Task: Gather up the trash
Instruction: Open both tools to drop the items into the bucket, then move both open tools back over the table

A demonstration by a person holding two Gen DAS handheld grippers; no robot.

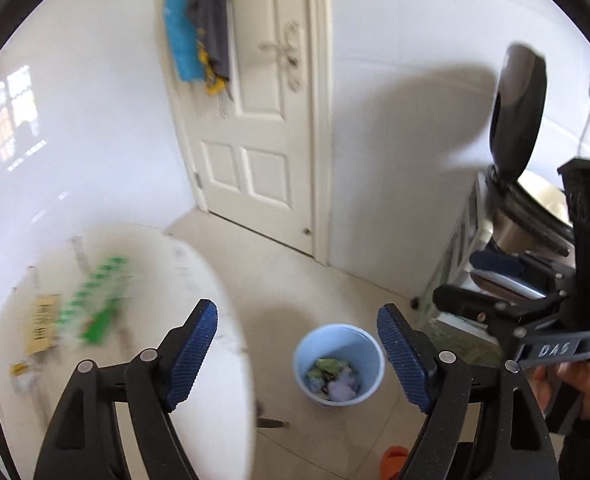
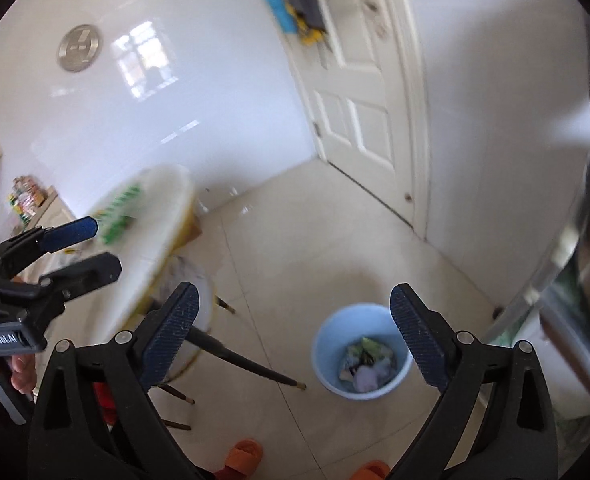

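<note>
Hanging above the tiled floor, the left gripper (image 1: 297, 354) and the right gripper (image 2: 295, 338) are both standing wide with nothing between their blue pads. The light blue bin (image 2: 361, 354) is sitting on the floor below them, holding crumpled trash (image 2: 365, 368). A green packet (image 1: 99, 300) is lying on the round white table (image 1: 199, 280) to the left.

A white panelled door (image 1: 255, 120) is seen far, with blue and grey cloths (image 1: 195, 24) hung on it. A round steel wall plate (image 2: 80, 48) is mounted far left.
</note>
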